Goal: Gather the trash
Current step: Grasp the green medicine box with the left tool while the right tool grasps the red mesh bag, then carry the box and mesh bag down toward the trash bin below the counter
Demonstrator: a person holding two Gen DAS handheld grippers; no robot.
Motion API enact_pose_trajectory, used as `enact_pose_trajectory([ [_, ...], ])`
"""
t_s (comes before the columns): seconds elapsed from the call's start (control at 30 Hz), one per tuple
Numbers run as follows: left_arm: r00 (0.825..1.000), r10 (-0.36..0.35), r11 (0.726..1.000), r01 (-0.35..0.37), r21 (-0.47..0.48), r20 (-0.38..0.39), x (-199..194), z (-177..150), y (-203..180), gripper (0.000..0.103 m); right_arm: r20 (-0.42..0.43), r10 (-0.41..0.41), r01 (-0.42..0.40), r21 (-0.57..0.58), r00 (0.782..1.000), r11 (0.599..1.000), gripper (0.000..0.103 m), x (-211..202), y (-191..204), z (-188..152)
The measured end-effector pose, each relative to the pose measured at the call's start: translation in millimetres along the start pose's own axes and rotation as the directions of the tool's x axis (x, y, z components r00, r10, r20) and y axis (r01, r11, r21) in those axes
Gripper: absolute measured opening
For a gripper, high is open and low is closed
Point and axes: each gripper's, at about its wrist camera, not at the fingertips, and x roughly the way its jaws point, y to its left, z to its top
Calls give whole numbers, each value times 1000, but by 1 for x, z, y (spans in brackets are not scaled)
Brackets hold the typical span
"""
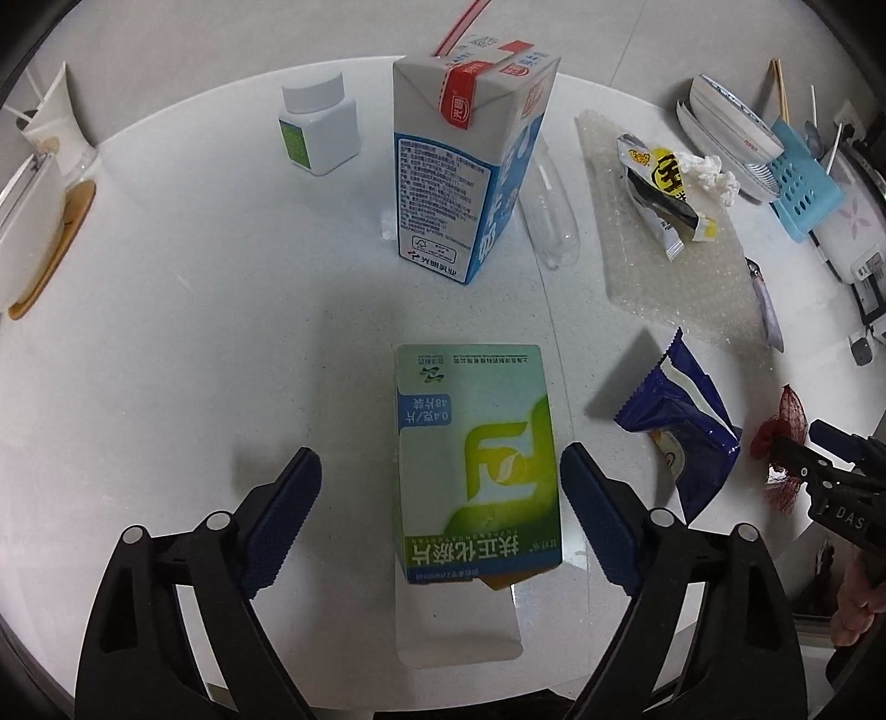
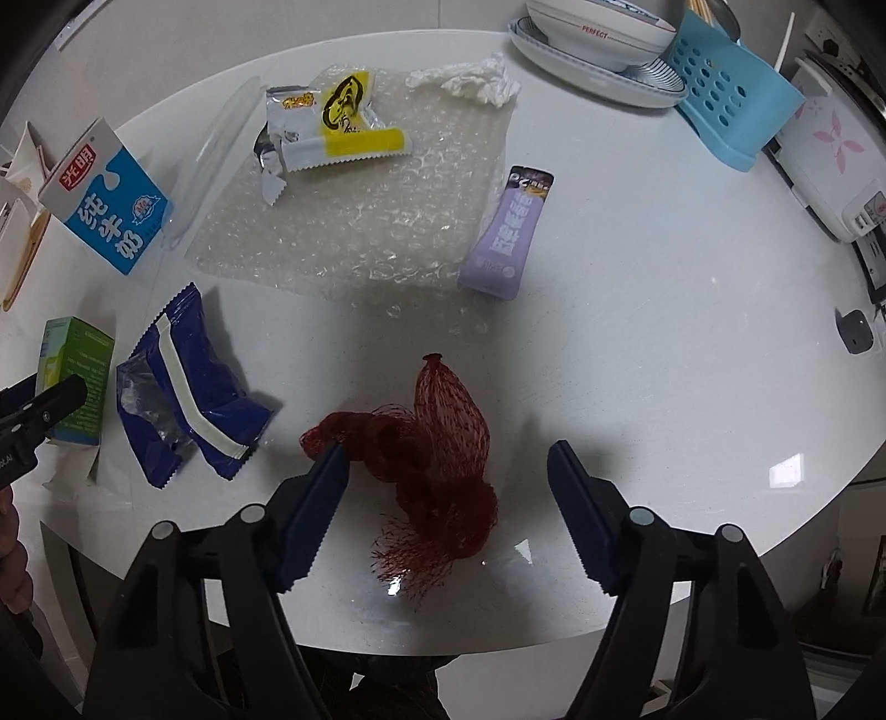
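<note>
bowl rim: "perfect"; milk carton: "光明", "纯牛奶"; green box: "扶正化瘀片", "0.4克/片".

one milk carton, four wrappers, two grippers

On the worktop, a medicine box is laid flat between the spread jaws of the left gripper. Behind it a milk carton is stood upright, with a small bottle to its left. To the carton's right a bubble-wrap sheet is spread, and a snack wrapper and a crumpled tissue are laid on it. A sachet is placed at the sheet's right edge. A foil packet is set right of the box. Further right, a mesh net is found between the open jaws of the right gripper.
</note>
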Motion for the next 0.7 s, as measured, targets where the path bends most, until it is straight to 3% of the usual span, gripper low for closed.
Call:
enact_pose_trajectory([
  [0.07, 1000, -2, 1000, 2, 7, -6, 1, 1, 1, 74, -1, 1, -1, -4, 1000, 1000, 65, 0, 2, -1],
  [0.23, 999, -25, 1000, 25, 1, -38, 6, 1, 2, 50, -19, 25, -25, 11, 999, 1000, 40, 5, 3, -1],
  [0.33, 999, -31, 999, 30, -13, -35, 5, 0, 3, 47, -23, 32, -32, 25, 999, 999, 20, 12, -1, 1],
  [0.7, 1000, -25, 1000, 26, -14, 13, -25, -9, 6, 46, 50, 46, -49, 60, 998, 997, 17, -11, -15, 4],
])
